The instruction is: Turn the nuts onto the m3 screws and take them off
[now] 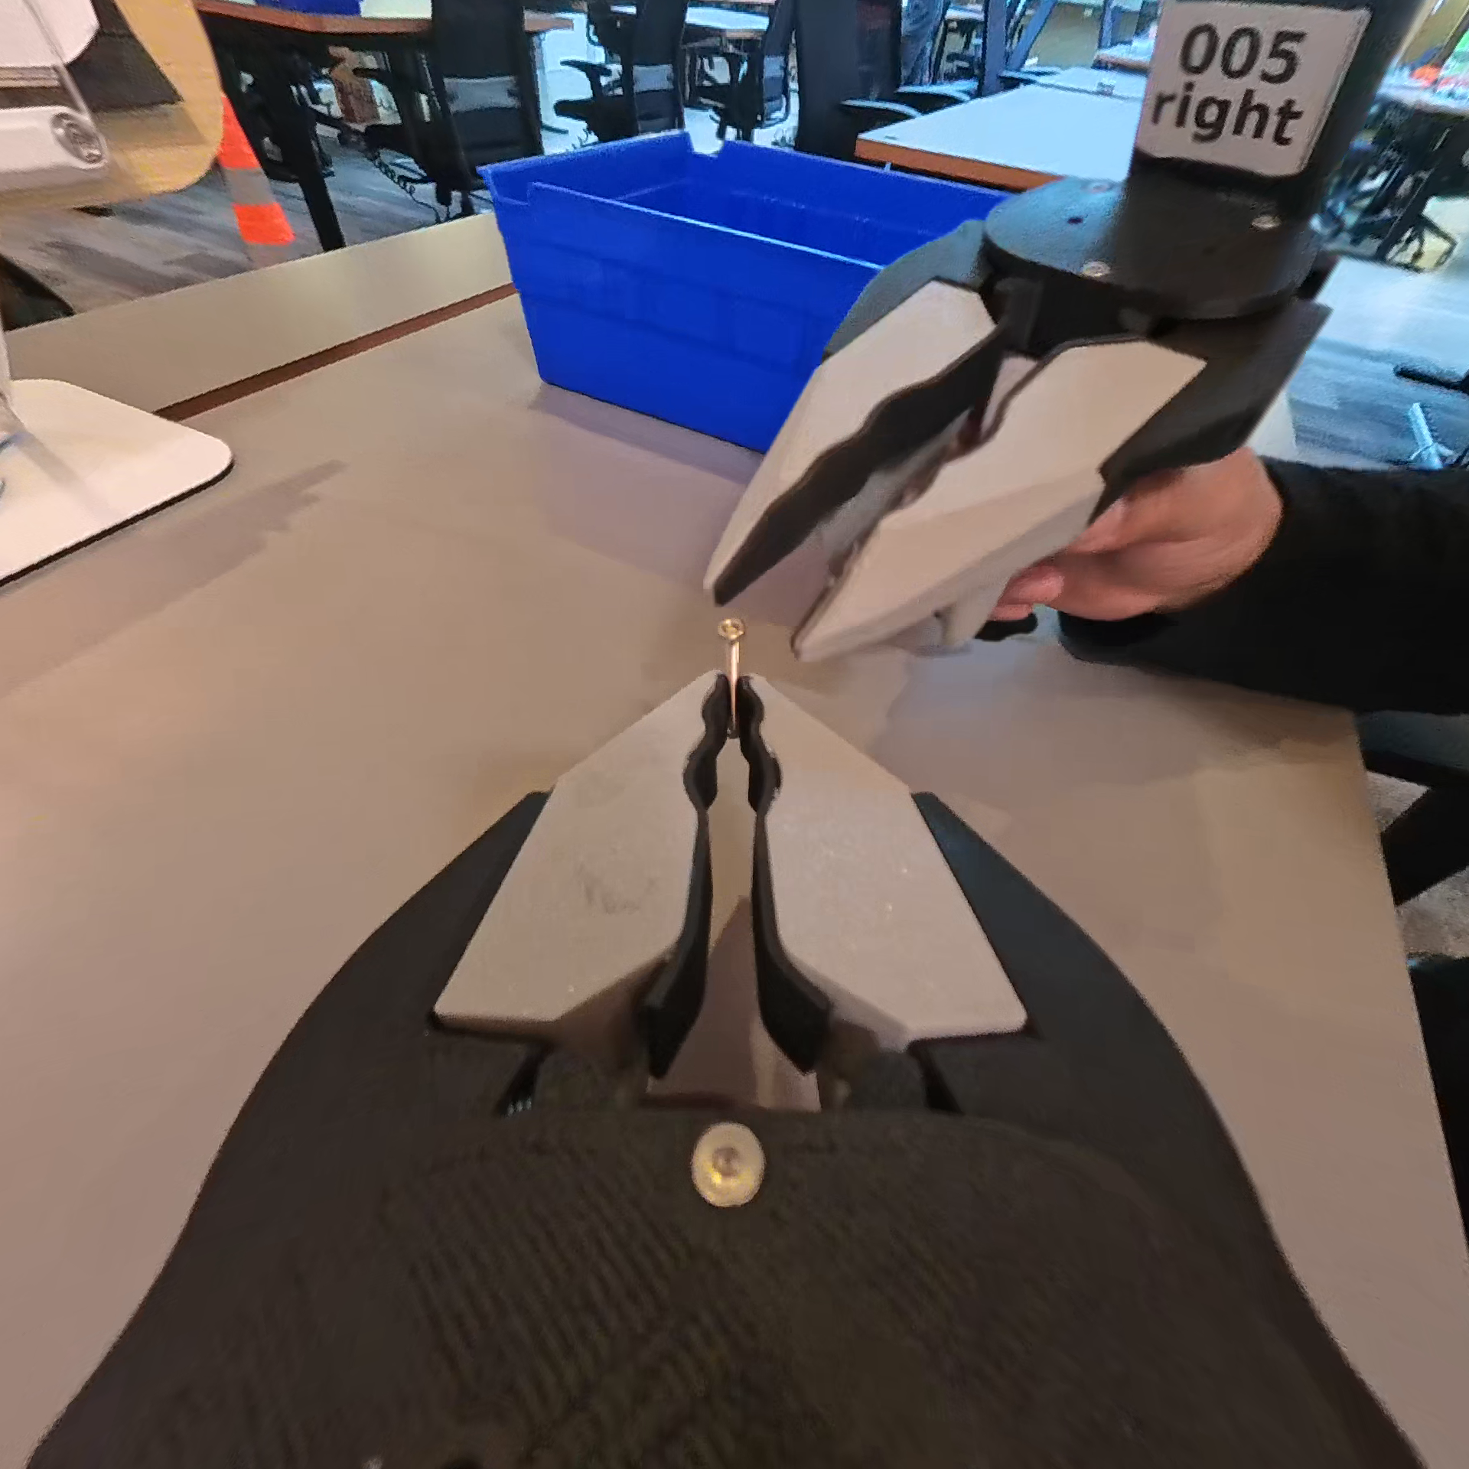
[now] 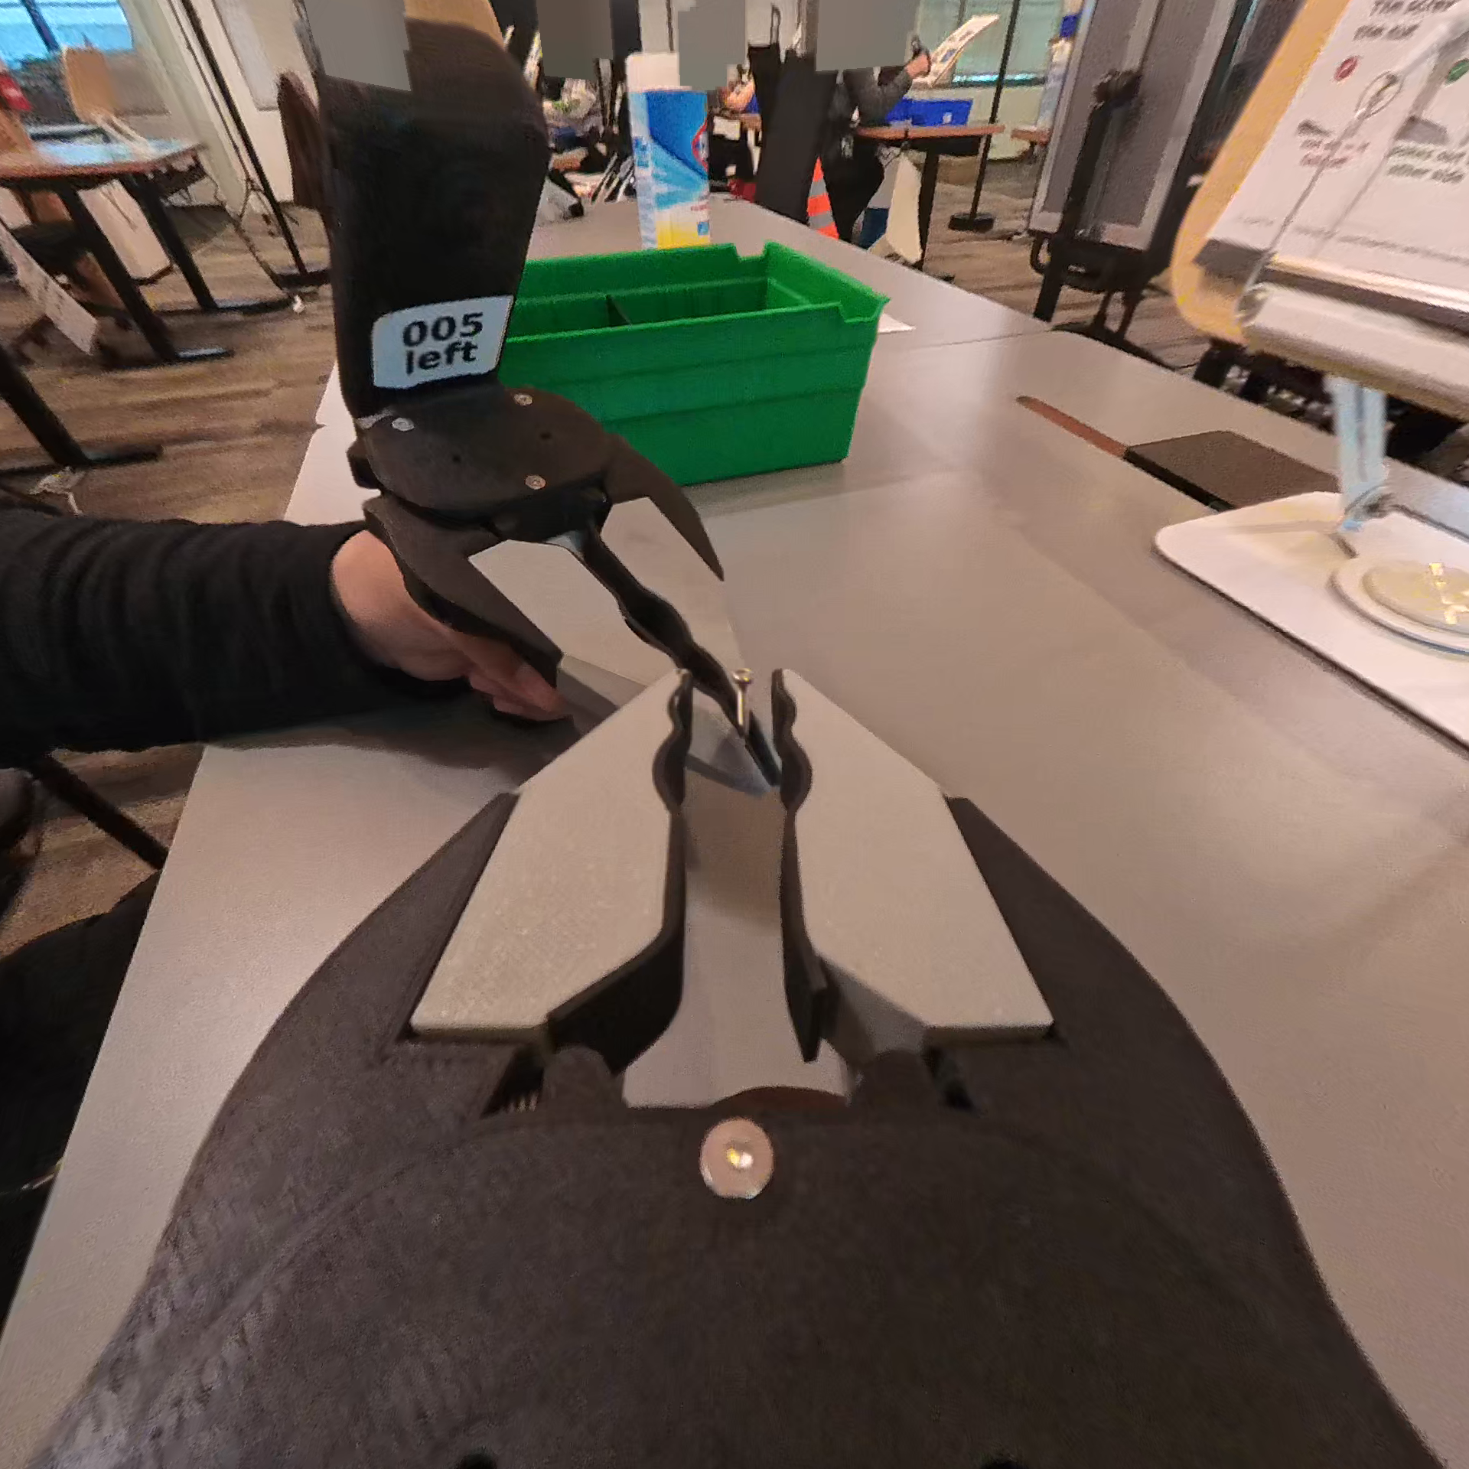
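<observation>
Left wrist view, left gripper: your grey-and-black two-finger left gripper (image 1: 732,685) is closed on the thin silver metal screw (image 1: 730,660), pinched at the very fingertips.
Left wrist view, screw: it stands up from the tips, head at the top, toward 12 o'clock from the gripper.
Left wrist view, right gripper: your grey-and-black right gripper (image 1: 759,624) is at 2 o'clock from the screw, near it but not touching; its fingers have a narrow gap and hold nothing.
Left wrist view, bin: a blue plastic rectangular bin (image 1: 676,294) stands on the grey flat table (image 1: 358,636) at 12 o'clock, well behind the screw.
Left wrist view, hand: your right hand (image 1: 1168,548) holds the gripper at 3 o'clock.
Right wrist view, right gripper: your right gripper (image 2: 730,684) is partly open, with the screw (image 2: 742,699) between its fingertips, and I cannot tell if it touches them.
Right wrist view, left gripper: it comes from 10 o'clock and clamps the screw shaft.
Right wrist view, bin: a green plastic bin with dividers (image 2: 715,358) stands at 12 o'clock, far back on the table.
Right wrist view, nut: I cannot see any nut on the screw.
</observation>
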### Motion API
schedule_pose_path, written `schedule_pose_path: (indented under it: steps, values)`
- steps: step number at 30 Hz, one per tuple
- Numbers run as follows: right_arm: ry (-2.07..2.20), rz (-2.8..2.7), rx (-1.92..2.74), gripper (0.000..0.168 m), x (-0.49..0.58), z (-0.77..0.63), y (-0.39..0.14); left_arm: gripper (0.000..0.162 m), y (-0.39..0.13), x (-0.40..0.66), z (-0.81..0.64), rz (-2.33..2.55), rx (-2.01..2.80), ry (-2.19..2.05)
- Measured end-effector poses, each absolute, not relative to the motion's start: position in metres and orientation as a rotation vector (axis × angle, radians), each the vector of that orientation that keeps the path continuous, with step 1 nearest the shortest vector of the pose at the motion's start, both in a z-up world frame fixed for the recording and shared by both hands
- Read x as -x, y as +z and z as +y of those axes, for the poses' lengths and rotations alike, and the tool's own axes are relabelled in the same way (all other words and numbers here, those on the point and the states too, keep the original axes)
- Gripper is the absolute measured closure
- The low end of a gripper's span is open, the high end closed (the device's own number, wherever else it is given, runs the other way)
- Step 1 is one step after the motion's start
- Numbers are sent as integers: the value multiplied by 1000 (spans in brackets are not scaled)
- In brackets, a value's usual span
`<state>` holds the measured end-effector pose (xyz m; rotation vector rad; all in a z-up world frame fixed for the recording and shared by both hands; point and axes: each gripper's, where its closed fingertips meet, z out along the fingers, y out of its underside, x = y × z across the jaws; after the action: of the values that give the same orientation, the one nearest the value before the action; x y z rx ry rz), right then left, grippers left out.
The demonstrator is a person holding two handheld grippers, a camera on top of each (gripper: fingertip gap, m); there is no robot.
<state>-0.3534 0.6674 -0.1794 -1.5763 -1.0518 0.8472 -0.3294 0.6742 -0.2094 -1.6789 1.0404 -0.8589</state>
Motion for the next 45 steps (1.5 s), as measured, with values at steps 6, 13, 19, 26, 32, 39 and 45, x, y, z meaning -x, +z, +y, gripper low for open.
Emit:
schedule_pose_path:
  steps: [6, 13, 19, 26, 32, 39, 45]
  values:
    - [898, -1027, 1635, 166, 359, 669, -189, 162, -215, 324, 669, 1106, 1675, -806]
    - [1099, -901, 1682, 166, 352, 673, -183, 161, -209, 324, 670, 1069, 1650, -820]
    - [1146, -864, 1704, 166, 350, 674, -181, 154, -204, 324, 669, 1015, 1663, -933]
    - [1213, -826, 1730, 166, 352, 674, -179, 161, -196, 326, 665, 937, 1676, -1157]
    - [1221, -842, 1747, 166, 352, 672, -182, 162, -200, 324, 664, 963, 1687, -1138]
    - [1225, -865, 1751, 166, 355, 668, -183, 158, -201, 323, 661, 984, 1690, -1129]
    - [1212, -867, 1746, 166, 354, 669, -182, 162, -201, 322, 660, 993, 1682, -1129]
